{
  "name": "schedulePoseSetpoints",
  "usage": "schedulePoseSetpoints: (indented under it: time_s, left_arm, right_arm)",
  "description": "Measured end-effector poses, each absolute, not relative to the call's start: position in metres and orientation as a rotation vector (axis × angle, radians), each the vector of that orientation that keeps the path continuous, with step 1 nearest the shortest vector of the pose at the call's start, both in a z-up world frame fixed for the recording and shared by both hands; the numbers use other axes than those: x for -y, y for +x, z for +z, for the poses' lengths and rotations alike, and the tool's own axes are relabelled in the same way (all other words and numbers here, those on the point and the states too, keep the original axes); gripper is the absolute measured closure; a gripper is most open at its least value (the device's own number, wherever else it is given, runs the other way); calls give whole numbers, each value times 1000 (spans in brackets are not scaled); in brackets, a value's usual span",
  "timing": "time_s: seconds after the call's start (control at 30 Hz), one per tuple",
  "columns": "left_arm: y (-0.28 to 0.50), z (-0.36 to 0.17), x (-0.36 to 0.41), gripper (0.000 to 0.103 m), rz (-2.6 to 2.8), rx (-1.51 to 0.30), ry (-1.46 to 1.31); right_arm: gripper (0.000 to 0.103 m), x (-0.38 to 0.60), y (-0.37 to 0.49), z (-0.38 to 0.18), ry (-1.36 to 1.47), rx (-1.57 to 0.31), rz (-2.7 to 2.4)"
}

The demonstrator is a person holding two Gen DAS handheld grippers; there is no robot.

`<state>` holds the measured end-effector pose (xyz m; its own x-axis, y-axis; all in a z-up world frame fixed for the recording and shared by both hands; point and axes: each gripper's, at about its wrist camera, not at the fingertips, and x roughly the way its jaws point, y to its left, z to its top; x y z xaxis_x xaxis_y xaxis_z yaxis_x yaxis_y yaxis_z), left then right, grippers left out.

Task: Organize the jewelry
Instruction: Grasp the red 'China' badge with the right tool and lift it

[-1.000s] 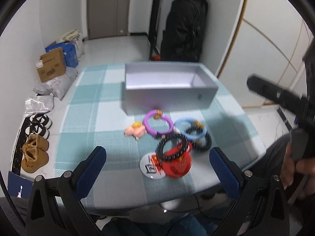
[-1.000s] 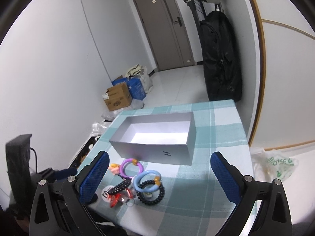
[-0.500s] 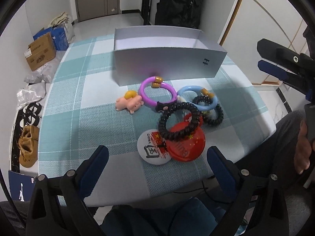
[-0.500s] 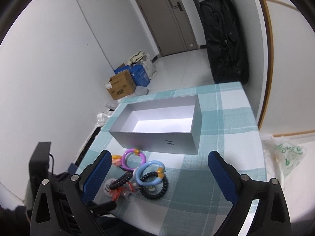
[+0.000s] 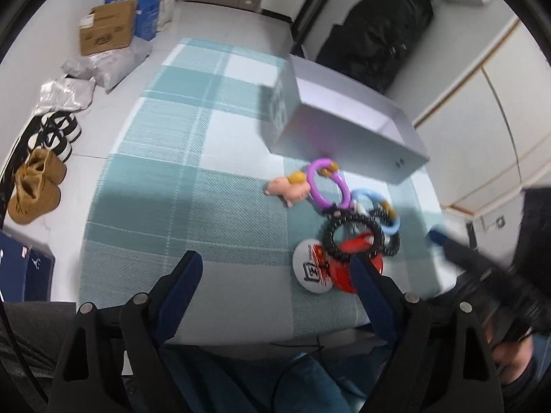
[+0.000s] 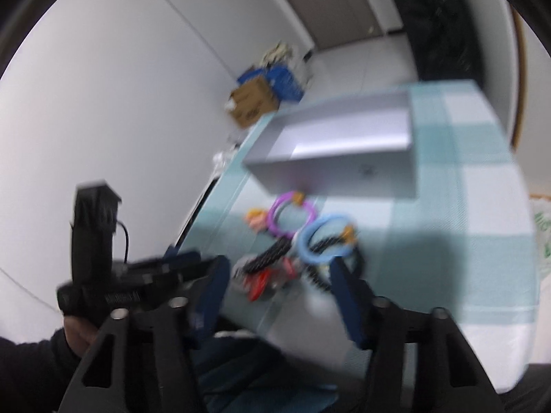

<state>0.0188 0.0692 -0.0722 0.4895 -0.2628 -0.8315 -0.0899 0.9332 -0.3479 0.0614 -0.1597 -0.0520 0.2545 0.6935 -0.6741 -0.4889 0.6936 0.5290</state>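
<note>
We see the left gripper [image 5: 277,268] hanging over the near edge of the teal-and-white checked tablecloth [image 5: 193,179], its blue-padded jaws closing with only bare cloth between them. Just to the right of its right finger lies the jewelry heap: a white round badge with a red print [image 5: 310,270] touching a red round badge [image 5: 354,261], and on top of that a black coiled hair tie [image 5: 353,235]. Farther ahead and to the right sit a light blue plastic ring [image 5: 378,206], a purple plastic ring with orange beads [image 5: 327,186] and a small pink pig figure [image 5: 287,187], all near one another. Beyond them stands the open silver-grey rectangular box [image 5: 347,144].

The right gripper [image 6: 277,277] (its view is blurred) is also closing, jaws about half apart, with nothing pressed between the pads. The red badge and the black coiled tie show in the gap between its fingers, seemingly a little beyond the tips; the light blue ring lies just ahead of the right finger, the purple ring ahead of that, the box beyond.

Off the left gripper's left side, on the floor, are a brown cardboard carton [image 5: 106,27] and tan suede boots [image 5: 34,186].
</note>
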Motion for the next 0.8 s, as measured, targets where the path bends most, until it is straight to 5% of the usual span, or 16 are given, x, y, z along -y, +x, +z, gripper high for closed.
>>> schedulePoseSetpoints:
  time_s: [0.37,0.5,0.63,0.8]
  left_arm:
    - [20,-65,-87,19,-21,-1036,-377]
    - [18,-67,-85,19,-25,-1051,-329]
    - [16,-67,-86,19,-39,-1050,-296]
    - [17,-72,-83,19,-54,-1080,-277]
  right_arm:
    - [76,110,46,-76,105,-1123,797]
    - [78,103,45,-80,56,-1121,759]
    - [95,97,47,-80,32,-1118,739]
    - [96,104,50,-75,83,-1083,734]
